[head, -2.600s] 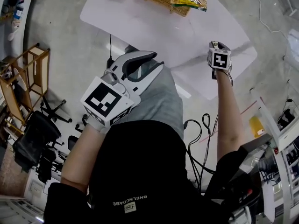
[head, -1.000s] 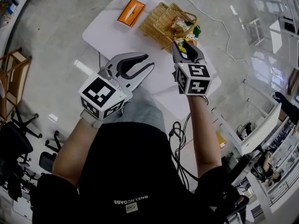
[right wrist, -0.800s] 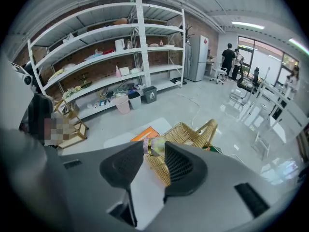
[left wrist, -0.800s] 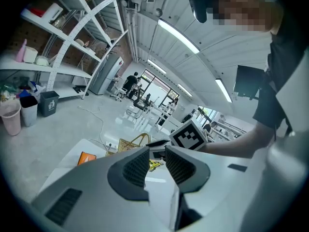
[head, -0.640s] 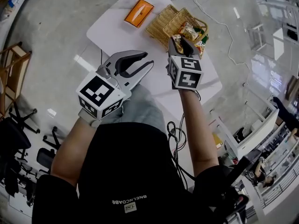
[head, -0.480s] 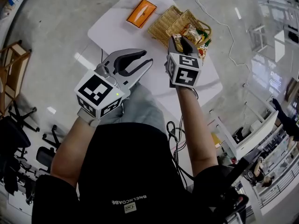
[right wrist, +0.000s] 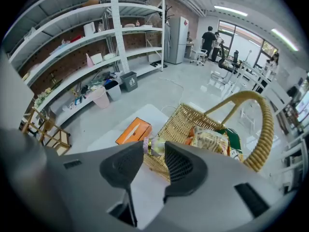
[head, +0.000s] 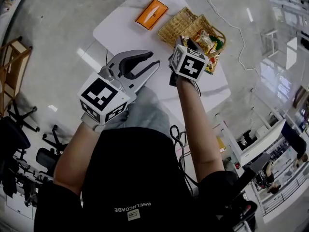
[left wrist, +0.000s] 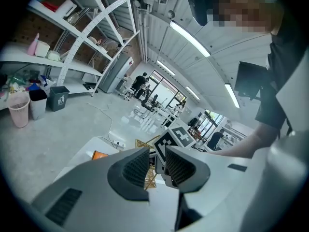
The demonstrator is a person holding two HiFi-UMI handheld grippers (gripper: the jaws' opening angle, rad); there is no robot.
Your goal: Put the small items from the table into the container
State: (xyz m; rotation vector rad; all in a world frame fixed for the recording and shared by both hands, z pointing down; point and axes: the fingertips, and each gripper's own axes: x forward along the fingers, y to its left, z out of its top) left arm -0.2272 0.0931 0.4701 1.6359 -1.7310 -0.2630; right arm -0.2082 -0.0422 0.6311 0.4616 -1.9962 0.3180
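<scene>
Table (head: 126, 19) white, floor (head: 58, 13) grey; left gripper (head: 151, 61) jaws apart, empty; right gripper (right wrist: 155, 154) jaws clamp small item (right wrist: 150, 145)

shelving (left wrist: 82, 28): along brick wall | pink bin (left wrist: 19, 115): just beside grey bin (left wrist: 37, 104) | fridge (right wrist: 178, 38): past shelving | wooden rack (head: 14, 64): on floor

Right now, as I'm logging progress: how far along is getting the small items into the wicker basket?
Done: crinkly yellow and green snack packets lie in the woven wicker basket. In hand: the right hand-held gripper is shut on a small pale yellow item with a pink end, close by the basket. Left: the flat orange box sits on the white table; the left hand-held gripper is open and empty.
</scene>
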